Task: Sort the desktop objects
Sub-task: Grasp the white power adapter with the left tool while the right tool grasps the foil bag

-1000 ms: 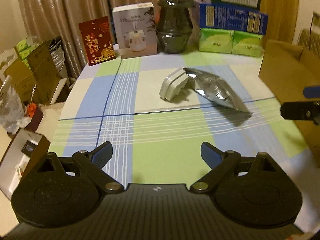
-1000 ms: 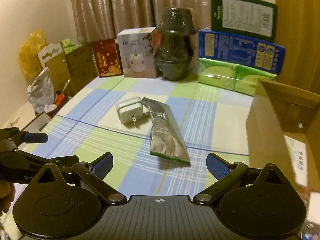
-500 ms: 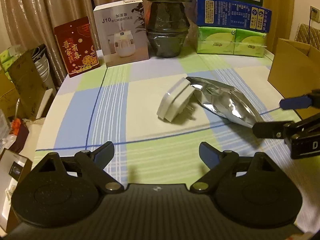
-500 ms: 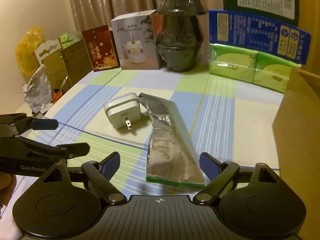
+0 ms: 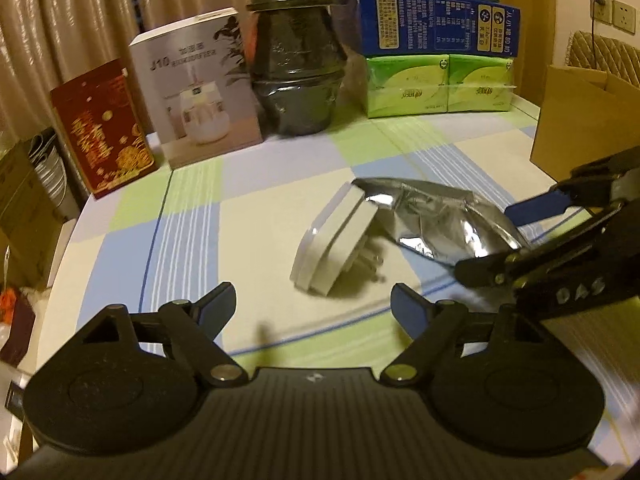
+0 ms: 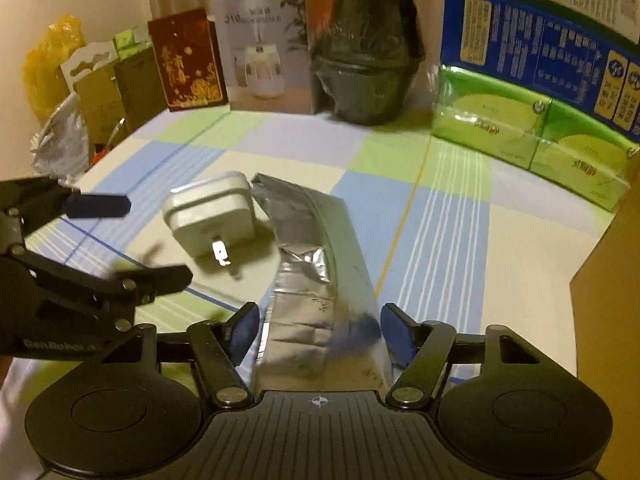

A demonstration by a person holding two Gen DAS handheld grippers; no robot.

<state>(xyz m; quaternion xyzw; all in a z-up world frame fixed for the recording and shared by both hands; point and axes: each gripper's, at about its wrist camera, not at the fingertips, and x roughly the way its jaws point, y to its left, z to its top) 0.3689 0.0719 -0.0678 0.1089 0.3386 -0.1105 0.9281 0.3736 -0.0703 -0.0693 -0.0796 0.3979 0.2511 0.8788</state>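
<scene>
Tabletop [image 5: 192, 216]: covered by a checked cloth in green, blue and cream with thin white and blue stripes; everything below stands or lies on it.
Cardboard box [image 5: 580, 120]: brown, at the right edge of the tabletop, well apart from the items in the middle.
Back row: a blue carton [image 5: 436, 24] sits on two green tissue packs [image 5: 436, 84]; left of them is a stack of dark wrapped bowls [image 5: 296, 64], then a white humidifier box [image 5: 196, 88], then a red and gold card [image 5: 100, 128] standing upright.
Left gripper [image 5: 312, 306]: low over the near part of the tabletop, jaws spread wide and holding nothing; the white charger lies just ahead of the gap, apart from both fingers.
Right gripper [image 6: 316, 332]: jaws wide apart, straddling the near end of the foil pouch; whether its fingers [image 6: 394, 338] touch the pouch cannot be told.
Foil pouch [image 6: 316, 272]: silver, crumpled, flat in the middle of the tabletop, its far end touching the charger.
White charger [image 6: 210, 212]: a square plug adapter, tilted, metal prongs facing the near side, just left of the pouch.
</scene>
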